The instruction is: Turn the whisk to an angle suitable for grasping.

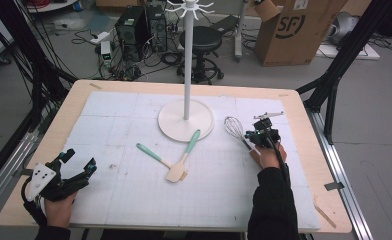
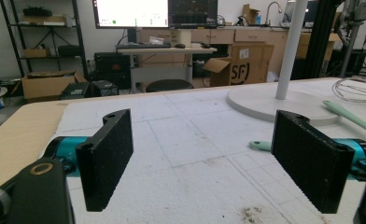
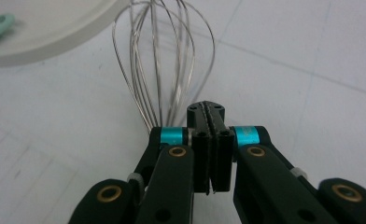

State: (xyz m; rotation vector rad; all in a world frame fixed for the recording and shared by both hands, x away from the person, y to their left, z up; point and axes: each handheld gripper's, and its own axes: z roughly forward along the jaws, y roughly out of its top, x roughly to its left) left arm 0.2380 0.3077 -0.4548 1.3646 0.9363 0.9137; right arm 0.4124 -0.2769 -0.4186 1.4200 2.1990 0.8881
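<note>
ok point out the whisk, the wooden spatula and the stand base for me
whisk (image 3: 165,70), right gripper view, on the wire loops
wooden spatula (image 1: 176,173), high view, on the flat wooden blade
stand base (image 1: 173,125), high view, on the bare white disc left of the pole

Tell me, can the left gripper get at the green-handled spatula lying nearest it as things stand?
Probably yes. The left gripper is open, and only bare white mat lies between it and the spatula. The second spatula overlaps its blade end, but the green handle lies free.

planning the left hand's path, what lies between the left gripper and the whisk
In the high view, two green-handled spatulas lie crossed between the left gripper and the whisk.
</note>
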